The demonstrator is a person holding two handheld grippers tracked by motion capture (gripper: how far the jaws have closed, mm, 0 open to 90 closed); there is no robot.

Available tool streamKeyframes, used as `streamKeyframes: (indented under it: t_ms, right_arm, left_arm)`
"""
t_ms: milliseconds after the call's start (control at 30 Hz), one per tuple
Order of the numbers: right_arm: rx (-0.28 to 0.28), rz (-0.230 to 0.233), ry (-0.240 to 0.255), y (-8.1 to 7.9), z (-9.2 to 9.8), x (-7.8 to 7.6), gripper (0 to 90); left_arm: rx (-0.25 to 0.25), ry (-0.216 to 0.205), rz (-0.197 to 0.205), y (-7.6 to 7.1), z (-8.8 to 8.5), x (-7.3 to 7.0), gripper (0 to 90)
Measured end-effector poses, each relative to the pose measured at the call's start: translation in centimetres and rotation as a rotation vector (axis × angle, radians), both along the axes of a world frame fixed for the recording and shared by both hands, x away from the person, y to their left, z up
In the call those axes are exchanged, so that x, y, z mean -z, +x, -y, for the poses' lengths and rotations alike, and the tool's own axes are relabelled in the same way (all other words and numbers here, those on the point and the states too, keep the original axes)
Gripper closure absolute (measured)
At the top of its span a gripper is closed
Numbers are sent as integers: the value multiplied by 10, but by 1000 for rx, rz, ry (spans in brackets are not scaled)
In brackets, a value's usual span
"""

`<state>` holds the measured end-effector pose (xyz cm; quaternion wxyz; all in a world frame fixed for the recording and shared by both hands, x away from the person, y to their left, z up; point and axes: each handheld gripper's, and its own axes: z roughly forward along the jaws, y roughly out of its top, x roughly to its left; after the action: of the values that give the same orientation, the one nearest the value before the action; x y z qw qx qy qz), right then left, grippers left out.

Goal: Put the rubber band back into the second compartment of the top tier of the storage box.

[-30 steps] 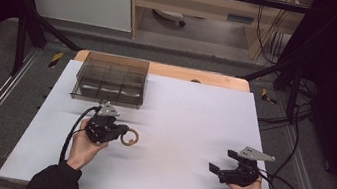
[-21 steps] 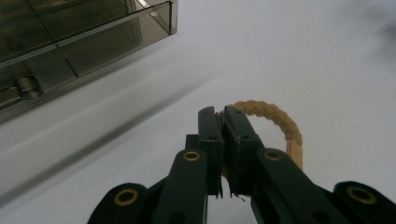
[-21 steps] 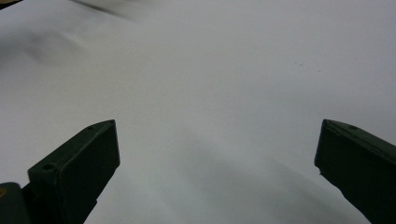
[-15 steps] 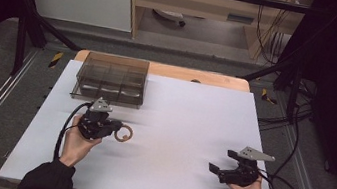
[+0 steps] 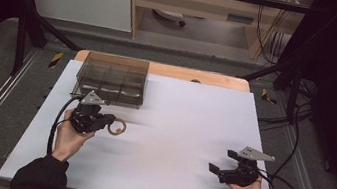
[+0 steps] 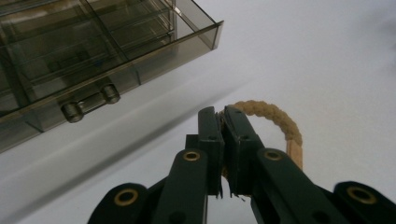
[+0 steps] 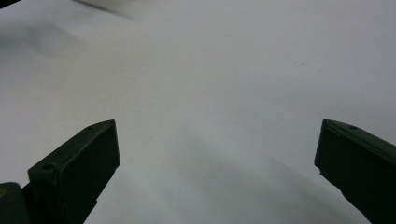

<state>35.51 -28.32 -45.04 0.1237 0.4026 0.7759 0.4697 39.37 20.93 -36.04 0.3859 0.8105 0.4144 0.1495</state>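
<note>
Rope ring (image 5: pixel 116 127) clamped in left gripper (image 5: pixel 102 121) nr smoky compartment box (image 5: pixel 112 78); right gripper (image 5: pixel 221 170) jaws wide apart over white table (image 5: pixel 177 126)

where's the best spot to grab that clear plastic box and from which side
Probably the near front wall of the box, coming in from the person's side. The box stands open-topped with thin upright walls and dividers, so one jaw can slip inside a compartment and one outside. The open right gripper is free; the left gripper is shut on the rope ring.
</note>
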Motion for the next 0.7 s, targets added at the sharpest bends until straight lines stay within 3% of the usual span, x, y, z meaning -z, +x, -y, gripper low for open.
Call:
streamKeyframes:
  t_ms: [700]
  right_arm:
    - [-1,1,-1,0,0,0,7]
  left_arm:
    - [-51,9,17,14,-16,-19,853]
